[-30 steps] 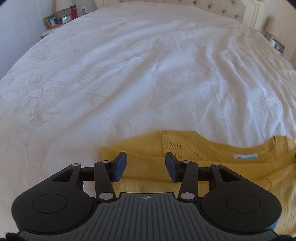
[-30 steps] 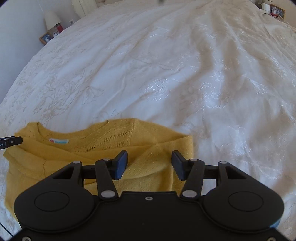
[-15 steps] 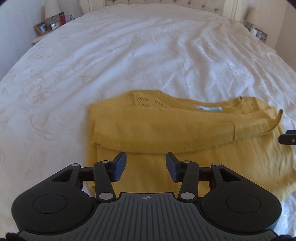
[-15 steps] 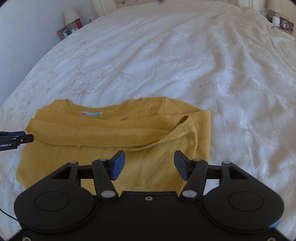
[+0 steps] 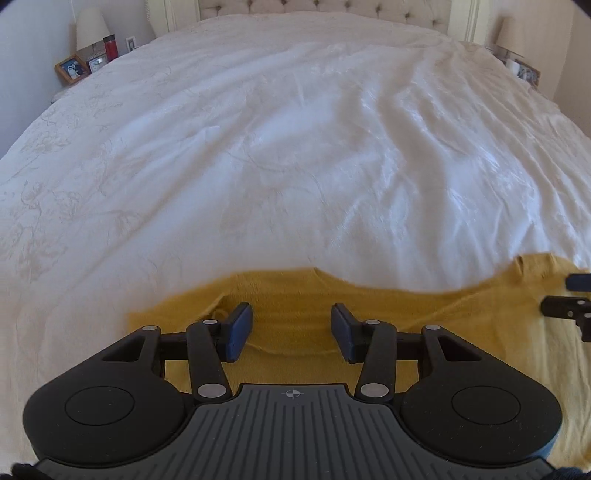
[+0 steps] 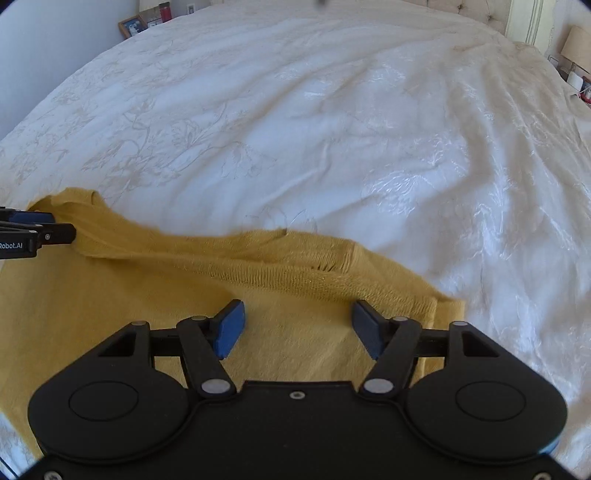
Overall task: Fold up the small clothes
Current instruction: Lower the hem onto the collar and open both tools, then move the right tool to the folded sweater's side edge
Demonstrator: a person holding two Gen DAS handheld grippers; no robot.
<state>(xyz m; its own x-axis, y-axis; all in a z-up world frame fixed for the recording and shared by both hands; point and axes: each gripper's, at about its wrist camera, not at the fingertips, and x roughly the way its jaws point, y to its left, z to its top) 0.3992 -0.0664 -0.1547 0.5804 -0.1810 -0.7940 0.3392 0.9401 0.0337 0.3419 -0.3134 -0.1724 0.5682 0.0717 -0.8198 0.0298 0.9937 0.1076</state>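
Left wrist view, nearest first: the left gripper (image 5: 291,328) has its blue pads (image 5: 239,331) spread wide apart with nothing pinched between them, and the yellow knit sweater (image 5: 295,295) lies flat on the bed directly under and just ahead of them. The sweater fills the lower middle and runs off to the right, where its far corner rises in a small peak beside the tip of the right gripper (image 5: 570,301) showing at the frame's edge. Beyond the sweater's far edge stretches the white bedspread (image 5: 295,155), creased and faintly patterned with flowers, up to a tufted headboard (image 5: 325,6). At the far left stands a nightstand with a framed photo (image 5: 70,67), a red bottle (image 5: 110,46) and a lamp (image 5: 90,24); another lamp (image 5: 511,31) stands at the far right. In the right wrist view the right gripper (image 6: 297,326) is likewise spread wide and empty, hovering over the sweater (image 6: 147,295), which covers the lower left and middle of the frame. A folded ribbed hem (image 6: 295,275) runs across just ahead of the pads, ending in a corner near the right pad (image 6: 364,328). At the left edge the tip of the left gripper (image 6: 37,230) sits against the sweater's raised far-left corner; whether it pinches the cloth there cannot be told from this angle. Farther on lies the white bedspread (image 6: 332,110), with the framed photo (image 6: 130,26) and red bottle (image 6: 165,10) at the top left and a lamp (image 6: 578,42) at the far right.
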